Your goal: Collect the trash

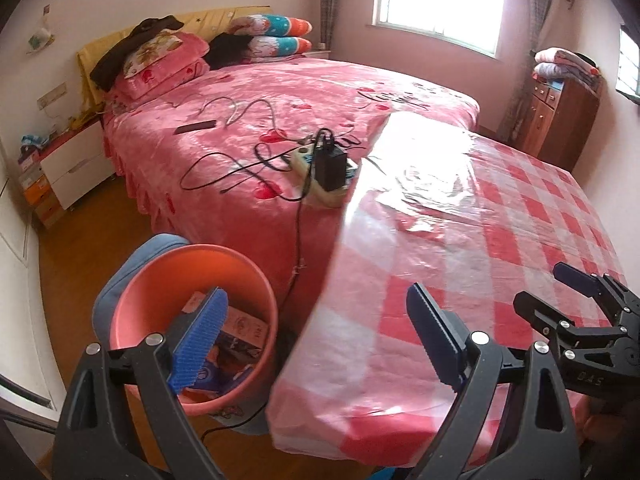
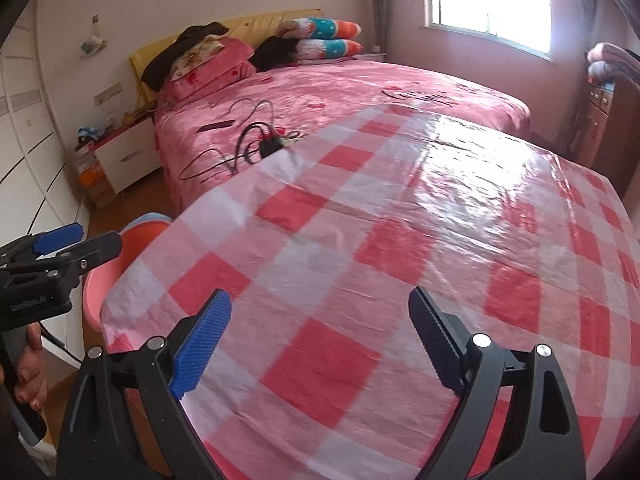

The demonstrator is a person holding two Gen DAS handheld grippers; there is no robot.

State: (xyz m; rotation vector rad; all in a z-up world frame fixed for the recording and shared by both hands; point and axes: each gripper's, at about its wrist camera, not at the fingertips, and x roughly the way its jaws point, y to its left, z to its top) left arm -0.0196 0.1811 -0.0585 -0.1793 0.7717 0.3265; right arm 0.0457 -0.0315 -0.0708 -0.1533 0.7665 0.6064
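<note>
Left gripper [image 1: 316,340]: jaws spread wide, nothing between them, held over the near left edge of the table with one blue pad above the bin. Right gripper [image 2: 320,340]: jaws likewise spread wide and empty, held over the near part of the table; also seen at the right edge of the left view. Hand [image 2: 30,376]: on the left gripper's grip, at the left edge of the right view. Bin [image 1: 192,320]: pink, round, on the floor just beside the table's left edge, in front of something blue that cannot be made out. Trash [image 1: 236,340]: cartons and printed packets, lying inside the bin. Table [image 1: 500,240]: covered in a red-and-white check cloth under clear plastic, glare on its far part. Floor [image 1: 80,240]: wood, brown. Bed [image 1: 280,92]: beyond the table, pink cover. Power strip [image 1: 320,172]: on the bed near the table's far left edge, a black adapter plugged in, black cables looping over the cover and one hanging to the floor. Pillows [image 1: 272,34]: stacked at the yellow headboard. Nightstand [image 1: 76,164]: white, left of the bed. Window [image 1: 436,0]: bright, far wall. Cabinet [image 1: 556,116]: brown, far right, folded blankets on top.
</note>
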